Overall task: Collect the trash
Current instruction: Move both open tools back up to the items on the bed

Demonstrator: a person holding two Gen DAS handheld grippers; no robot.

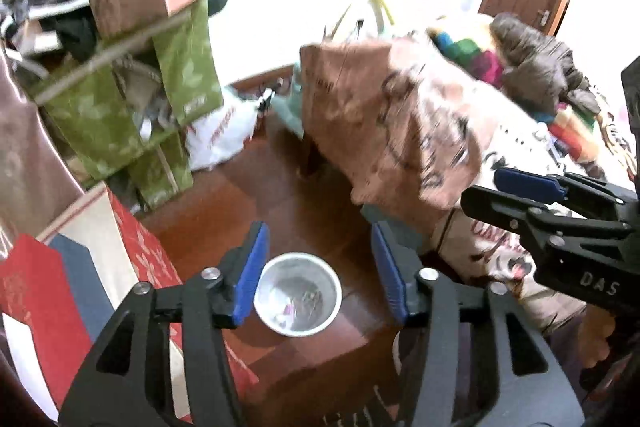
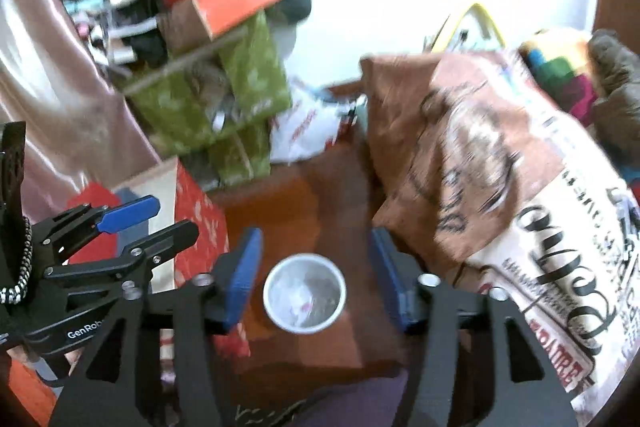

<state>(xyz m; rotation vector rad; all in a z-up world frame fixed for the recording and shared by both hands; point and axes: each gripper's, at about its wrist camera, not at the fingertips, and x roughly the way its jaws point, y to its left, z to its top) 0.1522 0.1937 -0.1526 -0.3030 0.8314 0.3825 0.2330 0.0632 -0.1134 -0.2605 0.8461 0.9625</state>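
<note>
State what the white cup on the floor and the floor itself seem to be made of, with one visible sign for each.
Cup: probably thin paper or plastic, given its matte white rim and greyish inside. Floor: looks like glossy varnished reddish-brown wood, with faint board seams and sheen.

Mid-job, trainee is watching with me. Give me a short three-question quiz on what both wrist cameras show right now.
1. True or false: the left gripper is shut on the white bin.
2. What does the white bin stand on? A) wooden floor B) bed C) red box
3. Fill in: in the right wrist view, the right gripper hangs above the ____ with its jaws apart.

Key
1. False: both blue pads stand apart, and the bin sits below, between them.
2. A: the wooden floor, between the red box and the printed blanket.
3. White bin, with scraps already inside.
</note>
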